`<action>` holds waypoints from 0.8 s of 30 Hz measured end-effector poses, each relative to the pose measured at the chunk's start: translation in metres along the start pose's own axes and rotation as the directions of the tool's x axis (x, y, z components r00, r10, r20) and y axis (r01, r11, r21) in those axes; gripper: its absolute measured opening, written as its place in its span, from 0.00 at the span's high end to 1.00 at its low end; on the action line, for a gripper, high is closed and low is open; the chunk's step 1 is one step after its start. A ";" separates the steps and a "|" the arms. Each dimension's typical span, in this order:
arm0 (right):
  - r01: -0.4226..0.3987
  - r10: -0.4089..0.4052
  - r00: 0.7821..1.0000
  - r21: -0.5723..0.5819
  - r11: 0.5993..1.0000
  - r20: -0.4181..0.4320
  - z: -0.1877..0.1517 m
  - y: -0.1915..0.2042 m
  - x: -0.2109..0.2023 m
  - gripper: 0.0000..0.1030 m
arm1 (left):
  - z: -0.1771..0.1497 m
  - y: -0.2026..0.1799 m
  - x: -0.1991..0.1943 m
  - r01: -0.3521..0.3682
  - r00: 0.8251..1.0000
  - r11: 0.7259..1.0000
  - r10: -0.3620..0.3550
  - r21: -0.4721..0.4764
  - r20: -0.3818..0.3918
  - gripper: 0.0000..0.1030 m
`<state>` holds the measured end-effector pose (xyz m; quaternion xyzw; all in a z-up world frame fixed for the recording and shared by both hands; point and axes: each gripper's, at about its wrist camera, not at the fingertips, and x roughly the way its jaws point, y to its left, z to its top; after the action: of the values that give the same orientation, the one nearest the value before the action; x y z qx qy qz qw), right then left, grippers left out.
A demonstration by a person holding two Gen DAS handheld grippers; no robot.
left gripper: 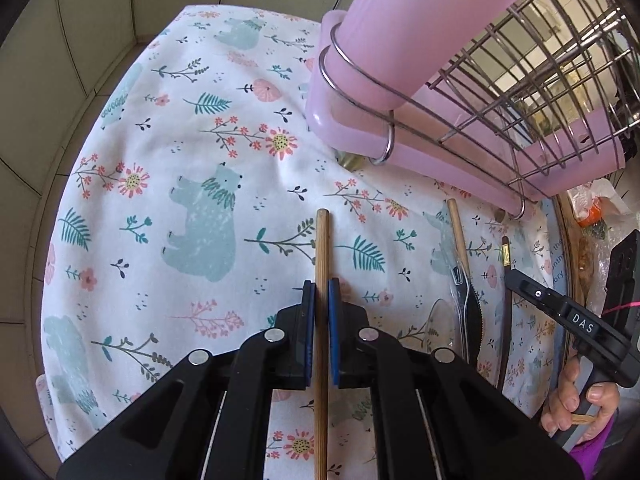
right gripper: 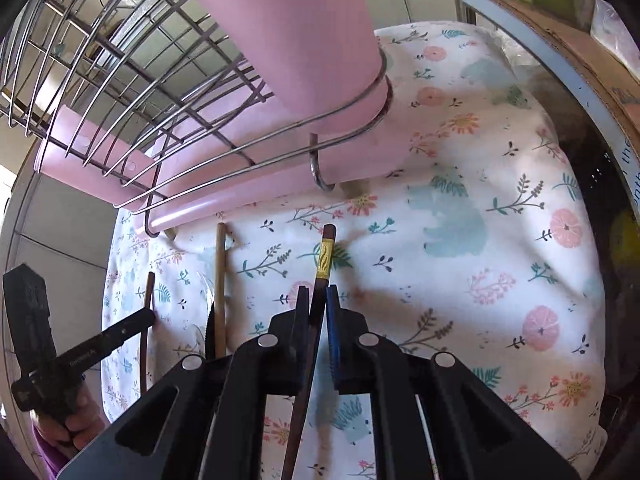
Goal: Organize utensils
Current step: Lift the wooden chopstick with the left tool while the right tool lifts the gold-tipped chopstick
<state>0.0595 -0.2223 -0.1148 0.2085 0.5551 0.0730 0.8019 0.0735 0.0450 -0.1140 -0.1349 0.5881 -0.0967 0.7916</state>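
Left gripper (left gripper: 321, 292) clamped on a light wooden chopstick (left gripper: 322, 248). Right gripper (right gripper: 318, 300) nearly closed around a dark chopstick (right gripper: 325, 256); pad contact unclear

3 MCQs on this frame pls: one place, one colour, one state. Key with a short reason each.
1. Where does the pink cup sit?
A. flat on the cloth
B. in a wire ring at the end of the rack
C. in a gripper

2. What colour is the chopstick in the right gripper?
A. dark brown with a gold band
B. white
C. green

3. What is the state of the left gripper?
A. wide open, empty
B. shut on a fork
C. shut on a light wooden chopstick

Key: B, wire loops circle the cup; A, dark chopstick with a gold band near its end; C, blue pads press the light wooden chopstick.
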 end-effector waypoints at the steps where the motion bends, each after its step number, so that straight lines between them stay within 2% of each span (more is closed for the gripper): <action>1: -0.003 0.003 1.000 0.001 1.000 -0.006 0.001 0.000 0.000 0.89 | 0.002 0.001 0.001 0.002 1.000 1.000 -0.002 -0.003 -0.018 0.94; 7: -0.003 0.003 0.999 -0.003 1.000 -0.040 0.003 0.000 0.008 0.82 | 0.016 0.000 0.003 0.000 0.996 1.000 0.000 -0.003 -0.084 0.94; 13: -0.001 0.001 0.999 -0.017 1.000 -0.040 0.002 0.002 0.012 0.81 | 0.027 -0.012 0.010 -0.053 0.993 0.998 0.056 0.036 -0.107 0.94; 14: 0.000 0.000 0.999 -0.025 1.000 -0.036 0.001 0.004 0.013 0.81 | 0.024 -0.011 0.009 -0.055 0.993 0.998 0.058 0.036 -0.105 0.94; 17: 0.001 -0.001 1.000 -0.031 1.000 -0.017 -0.003 0.007 0.014 0.90 | 0.022 -0.011 0.008 -0.050 0.995 0.998 0.052 0.025 -0.085 0.94; 21: -0.045 0.045 0.999 -0.013 0.999 0.014 -0.009 0.004 0.007 0.91 | 0.013 -0.008 -0.001 -0.040 0.998 0.999 0.041 0.023 -0.047 0.94; 24: -0.082 0.083 0.993 -0.014 0.997 0.080 -0.014 0.002 -0.011 0.92 | 0.005 -0.007 -0.017 -0.020 1.000 1.000 0.020 0.008 0.011 0.94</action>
<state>0.0428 -0.2209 -0.1087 0.2298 0.5130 0.1006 0.8209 0.0735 0.0442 -0.0951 -0.1262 0.5846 -0.0907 0.7963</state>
